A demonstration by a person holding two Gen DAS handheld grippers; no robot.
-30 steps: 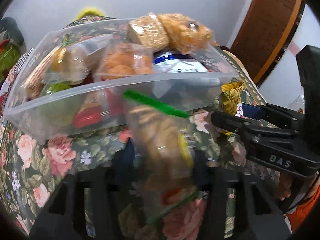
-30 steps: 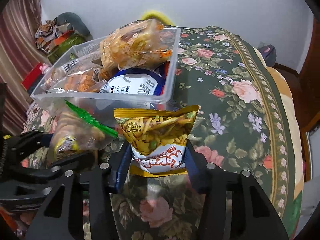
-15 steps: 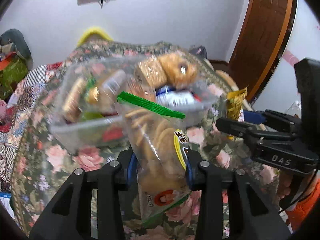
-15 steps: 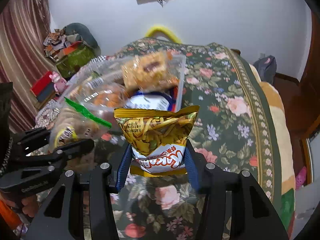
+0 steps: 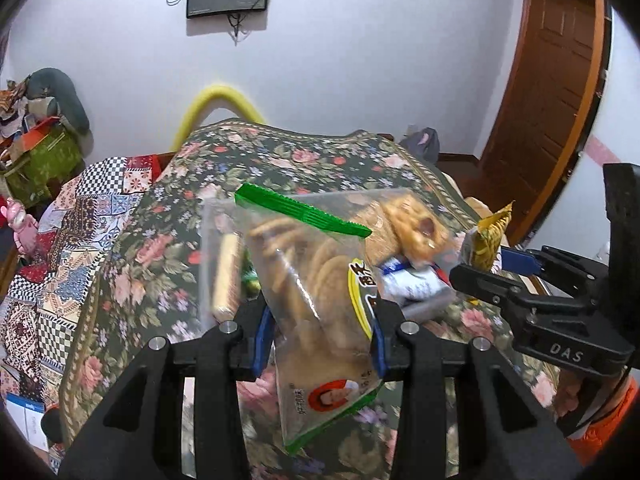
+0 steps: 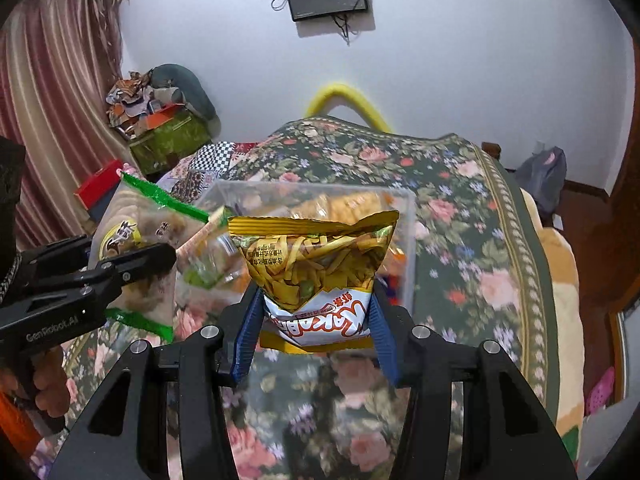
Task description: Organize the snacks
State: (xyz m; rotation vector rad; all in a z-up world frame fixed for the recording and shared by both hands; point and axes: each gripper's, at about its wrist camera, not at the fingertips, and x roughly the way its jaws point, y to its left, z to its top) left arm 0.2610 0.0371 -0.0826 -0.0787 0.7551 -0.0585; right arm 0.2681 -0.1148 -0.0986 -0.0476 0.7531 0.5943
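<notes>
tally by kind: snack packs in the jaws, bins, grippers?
Snack packs held: 2 (clear cookie bag with green strip, yellow chip bag)
Clear plastic bins: 1 (bin, already holding several snacks)
Grippers: 2 (left gripper, right gripper)
Total: 5

Each tool is matte black plastic with open triangular cut-outs, silver round screws on top and ribbed blue pads inside its fingers. The right tool carries white "DAS" lettering; the left tool reads "GenRobot.AI". Bare skin and an orange sleeve show behind both.
</notes>
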